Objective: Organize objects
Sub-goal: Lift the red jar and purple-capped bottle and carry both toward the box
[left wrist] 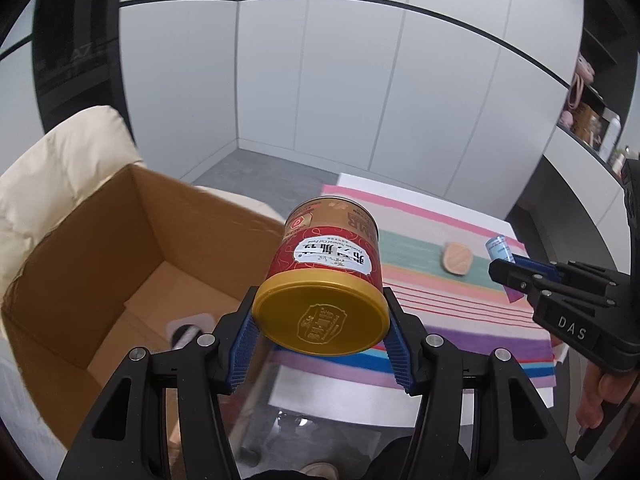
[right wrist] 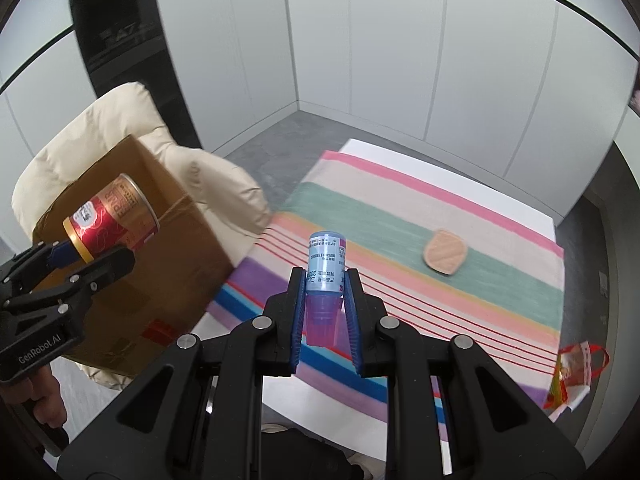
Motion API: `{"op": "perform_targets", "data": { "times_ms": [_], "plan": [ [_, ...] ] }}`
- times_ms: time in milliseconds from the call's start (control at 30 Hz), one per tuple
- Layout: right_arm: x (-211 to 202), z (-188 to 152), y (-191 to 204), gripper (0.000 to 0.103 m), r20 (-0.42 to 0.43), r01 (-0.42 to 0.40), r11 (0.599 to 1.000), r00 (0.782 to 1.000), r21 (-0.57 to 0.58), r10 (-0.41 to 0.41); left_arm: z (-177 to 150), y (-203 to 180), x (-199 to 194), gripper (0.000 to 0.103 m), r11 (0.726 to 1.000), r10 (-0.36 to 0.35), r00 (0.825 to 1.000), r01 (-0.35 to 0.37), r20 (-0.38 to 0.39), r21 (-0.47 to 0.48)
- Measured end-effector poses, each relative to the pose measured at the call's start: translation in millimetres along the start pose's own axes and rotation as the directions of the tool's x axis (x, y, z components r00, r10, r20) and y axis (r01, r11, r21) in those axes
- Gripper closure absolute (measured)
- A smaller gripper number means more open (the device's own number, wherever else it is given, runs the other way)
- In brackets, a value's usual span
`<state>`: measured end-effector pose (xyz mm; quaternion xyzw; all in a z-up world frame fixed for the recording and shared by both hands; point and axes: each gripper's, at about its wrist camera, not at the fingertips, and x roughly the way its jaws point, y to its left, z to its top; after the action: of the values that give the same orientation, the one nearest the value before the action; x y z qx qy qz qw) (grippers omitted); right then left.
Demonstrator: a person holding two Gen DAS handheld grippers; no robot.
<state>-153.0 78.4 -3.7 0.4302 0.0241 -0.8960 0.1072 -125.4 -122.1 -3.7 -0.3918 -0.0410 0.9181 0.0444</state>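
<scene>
In the left wrist view, a red can (left wrist: 332, 256) with a gold lid is clamped between the blue pads of the left gripper (left wrist: 320, 344), low in the centre of the frame. The can is tilted, lid toward the camera, and is held in the air beside the rim of an open cardboard box (left wrist: 100, 240) that fills the lower left. The box rests on a cream cushion (left wrist: 60, 160). Something small and white is seen on the box floor, too blurred to be told.

To the right, a striped cloth (left wrist: 460, 304) is spread on a white table (left wrist: 532, 394). A tan pad (left wrist: 457, 258) lies on the green stripe.

In the right wrist view, the right gripper (right wrist: 326, 312) is closed on a small blue bottle (right wrist: 326, 260) with a purple cap, held at the centre of the frame above the cloth, cap toward the camera. The left gripper with the can is seen at the left edge, in front of the box. A red-and-yellow bag (right wrist: 576, 372) lies at the table's lower right edge.
</scene>
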Motion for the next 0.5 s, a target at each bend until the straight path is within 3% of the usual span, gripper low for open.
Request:
{"op": "perform_targets", "data": {
  "times_ms": [500],
  "plan": [
    [15.5, 13.5, 87.5, 0.083, -0.005, -0.109, 0.988, 0.994, -0.106, 0.109, -14.7, 69.7, -22.4, 0.046, 0.993, 0.088, 0.996, -0.087, 0.008, -0.081]
  ]
}}
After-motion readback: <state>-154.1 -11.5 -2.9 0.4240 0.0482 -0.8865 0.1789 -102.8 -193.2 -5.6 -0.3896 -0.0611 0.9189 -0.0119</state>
